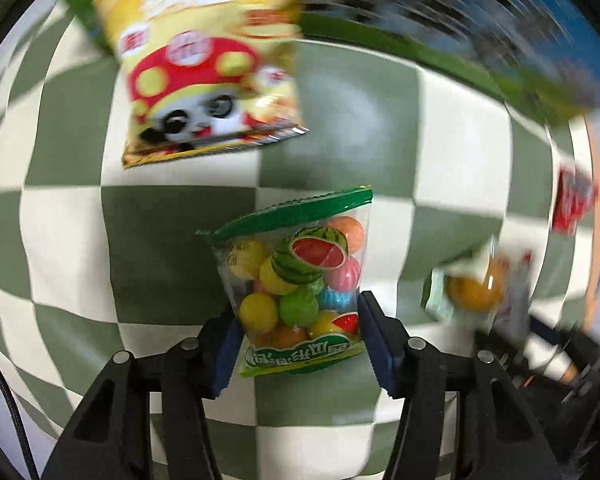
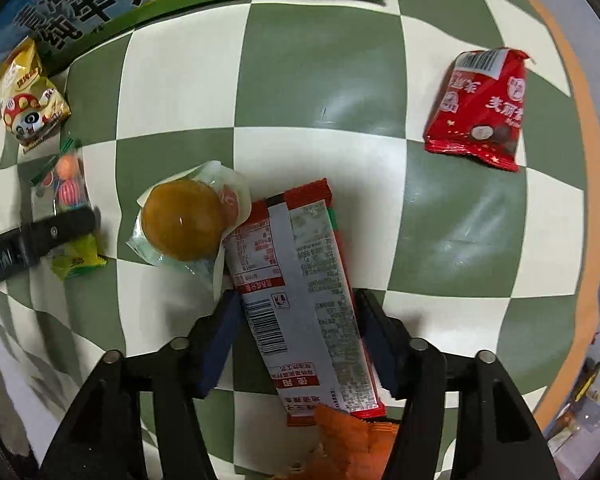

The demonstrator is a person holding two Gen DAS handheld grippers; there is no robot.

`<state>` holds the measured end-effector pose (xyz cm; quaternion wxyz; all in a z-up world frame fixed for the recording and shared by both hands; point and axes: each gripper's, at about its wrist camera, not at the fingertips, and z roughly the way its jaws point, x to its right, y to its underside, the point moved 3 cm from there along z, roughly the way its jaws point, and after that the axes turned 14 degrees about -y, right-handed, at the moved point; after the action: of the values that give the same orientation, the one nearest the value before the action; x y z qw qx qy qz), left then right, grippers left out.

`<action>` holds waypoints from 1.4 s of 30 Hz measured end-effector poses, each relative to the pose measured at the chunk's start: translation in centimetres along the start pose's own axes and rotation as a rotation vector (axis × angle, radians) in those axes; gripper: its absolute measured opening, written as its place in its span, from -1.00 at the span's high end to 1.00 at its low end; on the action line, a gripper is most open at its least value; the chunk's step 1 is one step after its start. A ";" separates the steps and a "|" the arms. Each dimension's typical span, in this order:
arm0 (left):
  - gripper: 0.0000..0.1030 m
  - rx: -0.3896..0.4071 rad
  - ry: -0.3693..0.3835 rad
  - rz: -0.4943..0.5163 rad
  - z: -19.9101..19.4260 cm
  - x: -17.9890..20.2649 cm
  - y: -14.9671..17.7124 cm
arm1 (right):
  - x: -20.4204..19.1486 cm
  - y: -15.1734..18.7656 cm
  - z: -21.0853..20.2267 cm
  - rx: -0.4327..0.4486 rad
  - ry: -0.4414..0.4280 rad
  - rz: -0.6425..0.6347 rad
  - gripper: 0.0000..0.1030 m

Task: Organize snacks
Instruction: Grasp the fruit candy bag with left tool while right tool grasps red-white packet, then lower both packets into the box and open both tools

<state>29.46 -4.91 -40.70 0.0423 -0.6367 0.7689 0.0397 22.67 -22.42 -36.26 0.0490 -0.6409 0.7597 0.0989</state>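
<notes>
Green and white squares covered the checkered tablecloth [image 2: 324, 80] where all the snacks lay. The left gripper [image 1: 298, 320] had its two blue-padded jaws pressed on the sides of a clear plastic bag of colourful round candies with a green top [image 1: 300, 276], so it was holding the bag near its lower end. Just past that bag, farther along the cloth, lay a yellow snack packet with a panda in a red mushroom hat [image 1: 204, 80], and it looked blurry in the left view. Off to the right in that view was a round orange jelly in a clear wrapper [image 1: 476, 288], also blurry. The right gripper [image 2: 300, 328] had its jaws on either side of a long red and silver snack packet with a barcode [image 2: 300, 288], which lay flat on the cloth; the jaws sat right against its edges, but I could not tell if they were squeezing it. The orange jelly [image 2: 184, 224] was touching the top left corner of that long packet. An orange crinkly packet [image 2: 352, 444] peeked out under the long packet's near end. A red shiny packet with white writing [image 2: 480, 108] lay well apart, up to the right. A green and blue milk carton box [image 2: 100, 0] stood along the far edge of the cloth.
</notes>
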 end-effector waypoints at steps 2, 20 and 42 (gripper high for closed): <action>-0.01 0.005 -0.034 0.068 -0.1 0.6 1.1 | 0.7 0.3 -0.4 0.013 -0.026 0.077 -0.05; -0.11 -0.039 -0.055 0.052 1.8 1.4 5.1 | -2.7 2.9 0.8 -0.027 -0.047 0.150 -0.20; 0.03 -0.032 0.047 0.002 -2.9 -2.5 5.2 | -1.6 4.5 -2.0 0.080 -0.180 0.164 0.09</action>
<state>24.80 -1.82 -37.51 0.0140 -0.6371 0.7697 0.0368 18.62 -20.54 -33.58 0.1343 -0.5625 0.8055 0.1291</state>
